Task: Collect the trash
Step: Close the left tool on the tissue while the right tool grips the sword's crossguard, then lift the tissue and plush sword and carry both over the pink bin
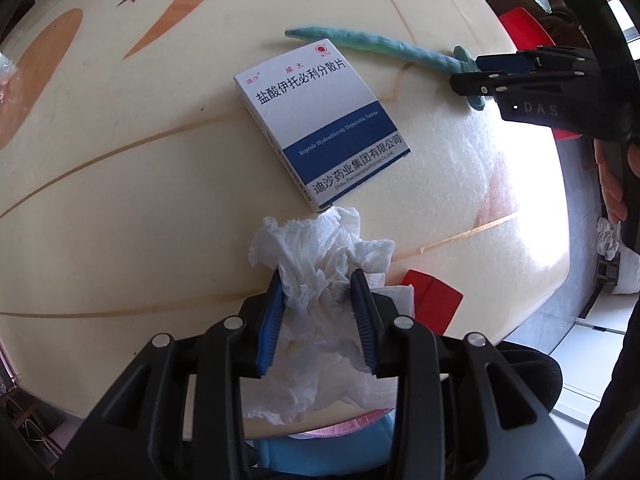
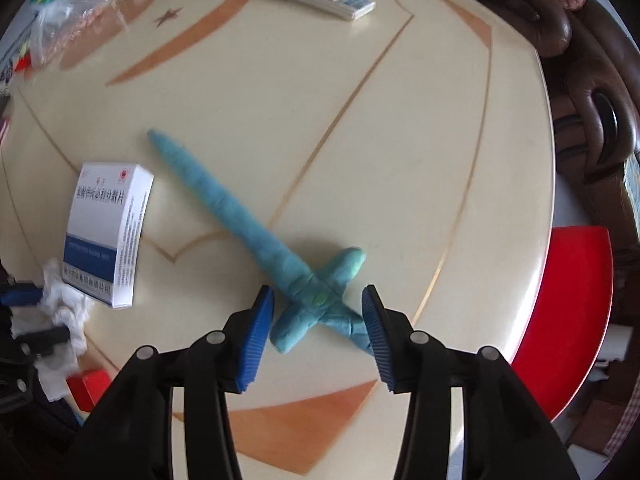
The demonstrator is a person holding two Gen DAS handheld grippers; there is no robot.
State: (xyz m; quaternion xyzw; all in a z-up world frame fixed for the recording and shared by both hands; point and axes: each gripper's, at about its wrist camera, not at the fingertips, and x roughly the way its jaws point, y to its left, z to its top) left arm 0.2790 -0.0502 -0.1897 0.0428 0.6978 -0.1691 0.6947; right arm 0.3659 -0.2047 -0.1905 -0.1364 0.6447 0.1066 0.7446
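Gripping crumpled tissue (image 1: pixel 320 252) at near table (image 1: pixel 120 200) edge: L gripper (image 1: pixel 318 300), fingers clamped. Ctr: medicine box (image 1: pixel 320 120), "Itopride Hydrochloride Dispersible Tablets". R gripper (image 2: pixel 318 320): fingers apart, straddling blue clay sword (image 2: pixel 280 256) hilt; casing reads "DAS".

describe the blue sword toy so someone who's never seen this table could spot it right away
On the cream table, right of the white-and-blue medicine box, lies the sword toy. Its hilt sits between the fingers of the open right claw. It alone is teal, soft-looking and cross-shaped.
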